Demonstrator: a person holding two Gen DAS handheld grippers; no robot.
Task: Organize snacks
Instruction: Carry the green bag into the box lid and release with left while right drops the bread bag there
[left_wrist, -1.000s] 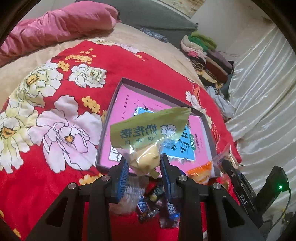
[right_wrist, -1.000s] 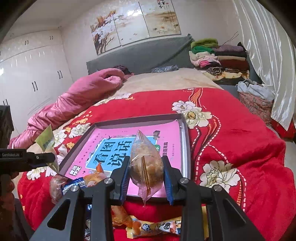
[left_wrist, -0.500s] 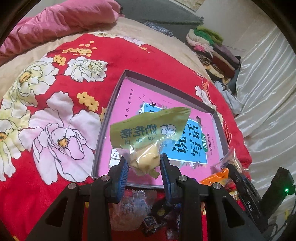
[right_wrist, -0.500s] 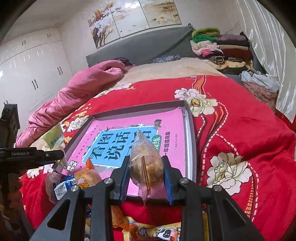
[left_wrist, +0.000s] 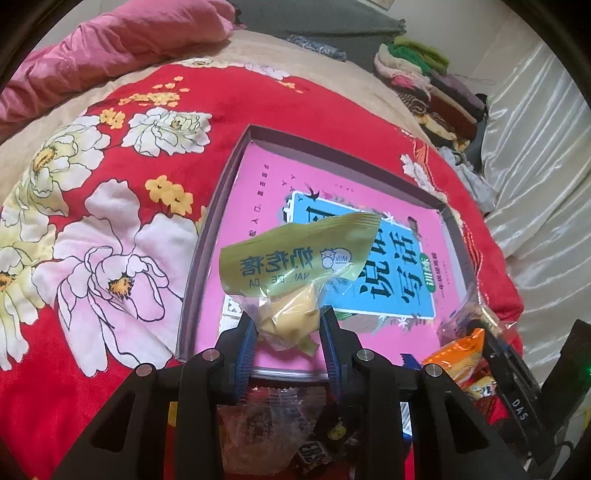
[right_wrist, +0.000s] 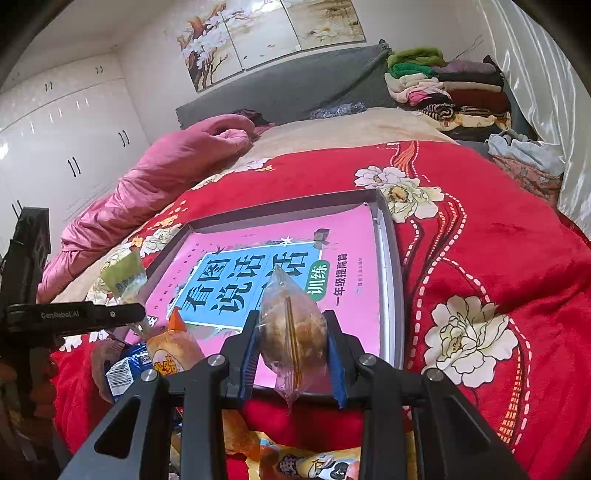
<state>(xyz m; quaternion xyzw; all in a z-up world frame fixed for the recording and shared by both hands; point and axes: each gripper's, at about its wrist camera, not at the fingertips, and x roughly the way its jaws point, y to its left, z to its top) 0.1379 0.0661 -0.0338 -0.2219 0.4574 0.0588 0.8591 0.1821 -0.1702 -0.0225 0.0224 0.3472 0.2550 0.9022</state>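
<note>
**Green and clear packets pinched over a grey tray**

Blue-padded fingers of the left gripper (left_wrist: 288, 328) are squeezing a green-topped snack packet (left_wrist: 295, 258) by its yellow lump, jaws closed only as far as the lump allows, the printed flap standing up above the pads. Beneath and just behind this gripper, loose wrapped snacks (left_wrist: 458, 354) are lying in a heap on the red floral blanket (left_wrist: 110, 229). The right gripper (right_wrist: 293, 350) is likewise gripping a clear bag with a brown pastry (right_wrist: 291, 328), its jaws pressing both sides and the bag's sealed tail hanging below. Both packets are hanging in the air over the near edge of the grey tray (right_wrist: 388, 266), which is holding a pink book (right_wrist: 280, 269). Farther off, a pink quilt (right_wrist: 166, 173) is lying bunched by the grey headboard (right_wrist: 295, 88), with folded clothes (right_wrist: 443, 85) stacked to the right.
</note>
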